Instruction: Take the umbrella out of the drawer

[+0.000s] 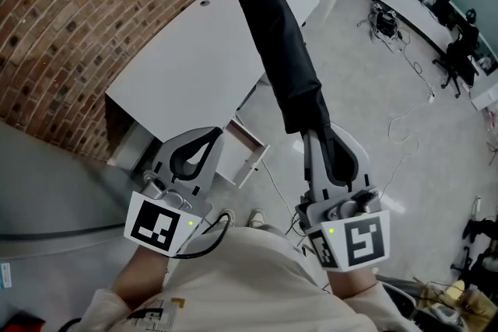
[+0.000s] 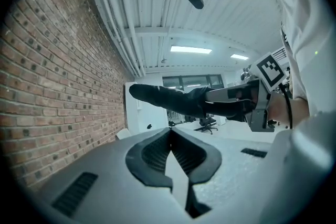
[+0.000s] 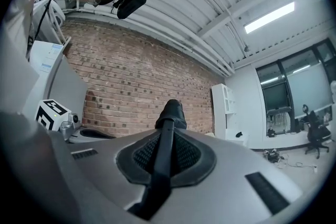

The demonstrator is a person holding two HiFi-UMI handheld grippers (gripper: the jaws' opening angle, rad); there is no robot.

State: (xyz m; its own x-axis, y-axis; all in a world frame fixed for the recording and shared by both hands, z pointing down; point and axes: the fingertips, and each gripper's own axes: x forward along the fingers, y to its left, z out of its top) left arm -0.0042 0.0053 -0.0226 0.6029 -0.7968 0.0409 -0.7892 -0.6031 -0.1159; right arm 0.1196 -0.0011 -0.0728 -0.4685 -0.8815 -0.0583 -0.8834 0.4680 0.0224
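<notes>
**Umbrella clear of the drawer, clamped in my right claw**

The white bench point(image 1: 187, 66) lies ahead of both claws, against a brick wall point(image 1: 70, 12). My right claw point(image 1: 317, 138) is closed on the umbrella point(image 1: 280, 43), gripping its slim dark stem. The rest juts straight out ahead of the claw, in the air. It is black and folded, its matte cloth bundled in loose creases, thicker than the gripped stem and blunt at the far end. The drawer point(image 1: 241, 152) stands open just beside my left claw point(image 1: 208, 134), towards the right one. That left claw is closed with nothing between its pads. Each claw's cube carries a black-and-white square marker. The print on my shirt is too small to read.
</notes>
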